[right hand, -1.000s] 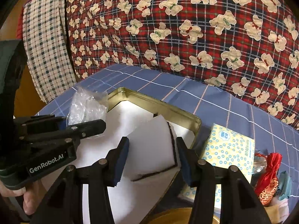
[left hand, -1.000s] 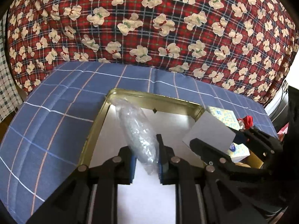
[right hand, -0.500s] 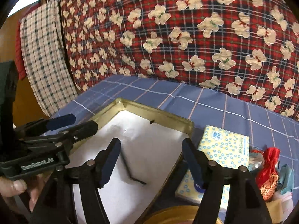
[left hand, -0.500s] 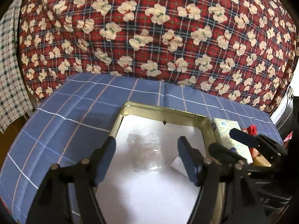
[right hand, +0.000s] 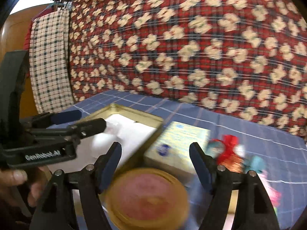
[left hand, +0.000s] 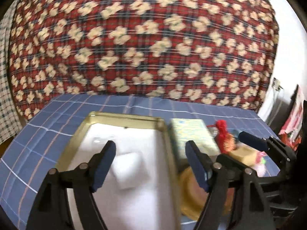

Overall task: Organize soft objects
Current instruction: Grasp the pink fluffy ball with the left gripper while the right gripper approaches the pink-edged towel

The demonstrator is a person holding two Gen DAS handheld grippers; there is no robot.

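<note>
bedspread (left hand: 80,115): blue check, carries everything
tin (left hand: 126,117): one, gold rim, white lining; white pad (left hand: 127,169) and clear bag (left hand: 97,140) lie inside
loose items: tissue pack (right hand: 178,143), round gold tin (right hand: 147,197), red pouch (right hand: 230,153), beside the tin
left gripper (left hand: 150,165): jaws opening, nothing between
right gripper (right hand: 155,164): jaws opening, nothing between
step: between picks, I'd say; next needs lining up on one loose soft item

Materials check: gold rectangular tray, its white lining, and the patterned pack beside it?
Gold tray: looks like thin metal, a brassy tin, going by its glossy raised rim with highlights. White lining: matte and smooth, probably foam or paper; blur leaves it open. Patterned pack: soft printed wrap, likely a plastic-film tissue pack, with slightly rounded edges and a light sheen.
</note>
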